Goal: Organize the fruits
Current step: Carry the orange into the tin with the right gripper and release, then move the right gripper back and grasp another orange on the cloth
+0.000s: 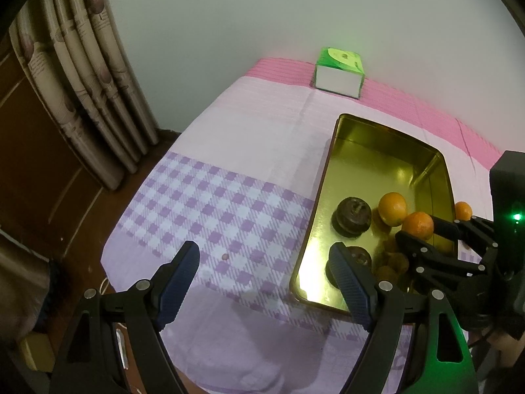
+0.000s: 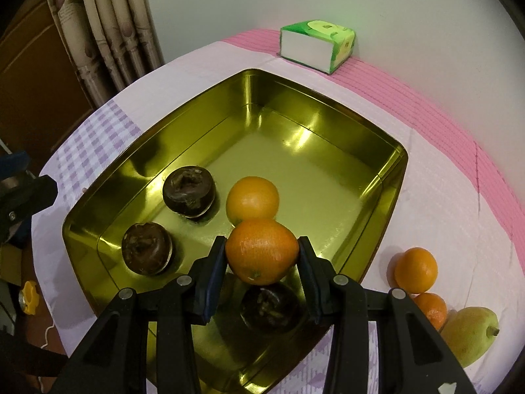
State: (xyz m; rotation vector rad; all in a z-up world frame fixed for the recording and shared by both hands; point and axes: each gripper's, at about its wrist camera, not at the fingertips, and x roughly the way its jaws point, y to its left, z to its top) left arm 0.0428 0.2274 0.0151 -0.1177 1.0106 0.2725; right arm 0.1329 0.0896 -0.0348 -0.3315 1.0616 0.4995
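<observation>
The right gripper is clamped on an orange, its two pads pressing the fruit's sides at centre frame in the right wrist view, above the near half of the gold metal tray. The left gripper stands with its jaws apart and nothing between them, hanging over the checked tablecloth at the lower left of the left wrist view, just beside the tray's near corner. The main risk, as I judge it, is the release: the held orange hangs right over a second orange and a dark brown fruit beneath it, so letting go from here could make it bounce, roll across the slick metal floor, and knock the others about. A round fruit gripped only at two points could also slip early if the hand tilts. Counted from the right wrist view: three dark brown fruits in the tray, one loose orange there, one orange in the grip, two more oranges on the cloth at lower right, one yellow-green pear beside them, and one green tissue box at the top.
</observation>
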